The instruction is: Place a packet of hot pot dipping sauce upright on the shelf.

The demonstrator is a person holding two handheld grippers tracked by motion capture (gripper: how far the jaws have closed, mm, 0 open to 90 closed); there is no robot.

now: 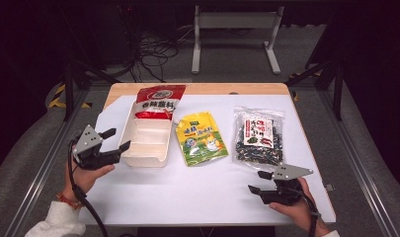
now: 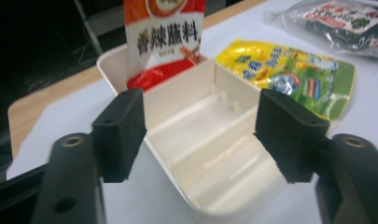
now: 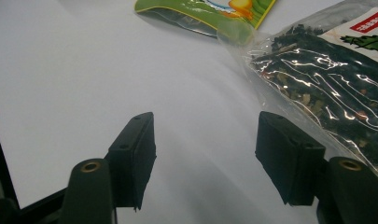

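Tray (image 1: 147, 148), white plastic w/ dividers, on tabletop (image 1: 197, 192) left; red seasoning pouch (image 1: 159, 101) propped in far end. Left hand-held gripper (image 1: 116, 139) wide, empty, beside near corner. Right hand-held gripper (image 1: 259, 181) part-open, empty, nr clear dark-spice bag (image 1: 259, 136). Next: pinch bag edge squarely, lift w/o tearing.

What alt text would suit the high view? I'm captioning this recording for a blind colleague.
A person's two hands each hold an open, empty black gripper, left gripper beside a white divided tray, right gripper near a clear bag of dark dried food. A red packet rests in the tray's far end; a yellow-green packet lies between tray and bag.
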